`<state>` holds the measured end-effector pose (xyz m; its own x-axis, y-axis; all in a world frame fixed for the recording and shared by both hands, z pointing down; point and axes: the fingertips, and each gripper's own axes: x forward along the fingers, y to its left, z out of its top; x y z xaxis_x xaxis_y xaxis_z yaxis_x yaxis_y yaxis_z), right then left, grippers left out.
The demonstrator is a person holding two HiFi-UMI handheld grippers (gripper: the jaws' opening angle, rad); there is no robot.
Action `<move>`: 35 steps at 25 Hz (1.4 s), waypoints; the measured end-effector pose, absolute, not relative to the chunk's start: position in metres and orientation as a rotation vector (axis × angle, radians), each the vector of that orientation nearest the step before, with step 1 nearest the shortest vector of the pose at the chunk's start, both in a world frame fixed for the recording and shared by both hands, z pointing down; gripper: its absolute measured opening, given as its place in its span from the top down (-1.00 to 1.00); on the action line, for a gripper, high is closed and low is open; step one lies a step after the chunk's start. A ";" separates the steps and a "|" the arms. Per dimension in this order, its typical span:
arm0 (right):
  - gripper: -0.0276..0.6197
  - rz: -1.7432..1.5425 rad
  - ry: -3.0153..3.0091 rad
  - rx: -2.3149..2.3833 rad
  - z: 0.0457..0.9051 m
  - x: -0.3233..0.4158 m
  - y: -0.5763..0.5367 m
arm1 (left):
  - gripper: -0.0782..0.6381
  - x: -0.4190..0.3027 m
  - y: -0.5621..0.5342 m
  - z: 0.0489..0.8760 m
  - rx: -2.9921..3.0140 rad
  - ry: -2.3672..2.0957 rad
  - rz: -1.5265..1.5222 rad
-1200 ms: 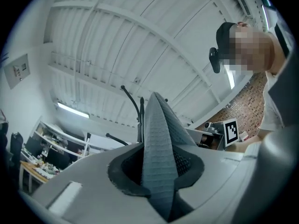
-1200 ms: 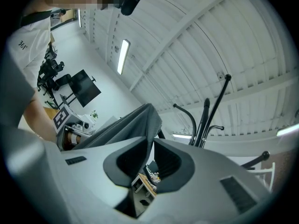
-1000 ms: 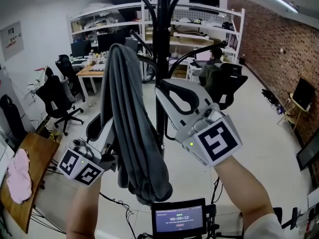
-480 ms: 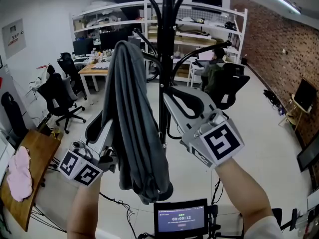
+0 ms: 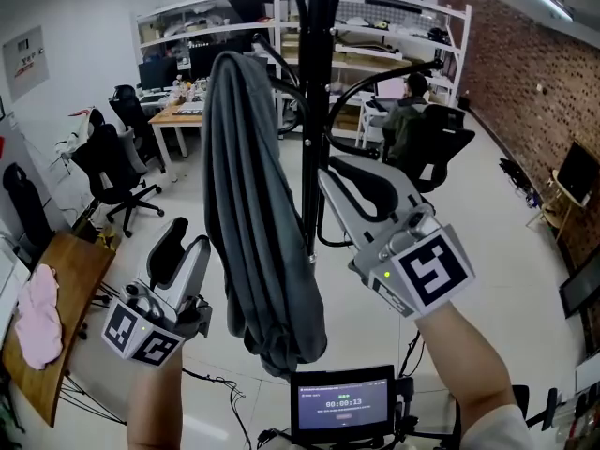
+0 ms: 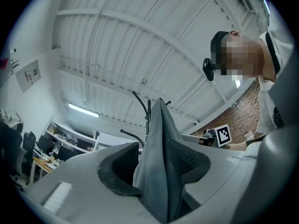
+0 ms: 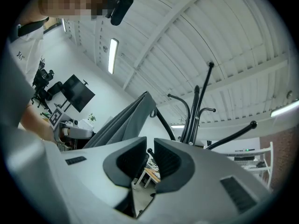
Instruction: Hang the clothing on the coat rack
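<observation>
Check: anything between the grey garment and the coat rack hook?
Nothing visible. The grey garment already drapes over a hook of the coat rack. The jaws of the left gripper have just been opening, with a fold of the cloth between them.

Your left gripper point(image 6: 154, 163) has just been opening its jaws, which stand apart around the grey garment point(image 6: 161, 136) that runs up between them to the black coat rack point(image 6: 147, 106).
</observation>
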<state>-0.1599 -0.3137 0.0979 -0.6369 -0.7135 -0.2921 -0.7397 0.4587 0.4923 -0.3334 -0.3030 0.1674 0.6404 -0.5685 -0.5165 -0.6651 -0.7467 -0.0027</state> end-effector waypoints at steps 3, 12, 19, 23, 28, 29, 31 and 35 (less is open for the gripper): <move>0.72 0.895 2.647 -1.338 0.103 -0.155 -0.311 | 0.29 -0.332 -0.296 0.171 -2.679 1.036 0.732; 0.72 0.740 2.680 -1.354 0.133 -0.139 -0.292 | 0.69 -0.321 -0.272 0.184 -2.713 1.119 0.726; 0.72 0.611 2.741 -1.332 0.166 -0.124 -0.274 | 0.78 -0.304 -0.248 0.202 -2.750 1.195 0.706; 0.73 0.561 2.773 -1.309 0.179 -0.108 -0.258 | 0.78 -0.289 -0.232 0.212 -2.760 1.264 0.674; 0.75 0.508 2.810 -1.293 0.199 -0.093 -0.237 | 0.78 -0.271 -0.209 0.226 -2.774 1.311 0.610; 0.75 0.494 2.819 -1.293 0.203 -0.089 -0.234 | 0.78 -0.267 -0.206 0.228 -2.777 1.318 0.598; 0.76 0.460 2.835 -1.293 0.212 -0.082 -0.228 | 0.78 -0.259 -0.199 0.234 -2.788 1.332 0.577; 0.79 0.394 2.855 -1.296 0.229 -0.068 -0.216 | 0.78 -0.245 -0.187 0.246 -2.813 1.353 0.549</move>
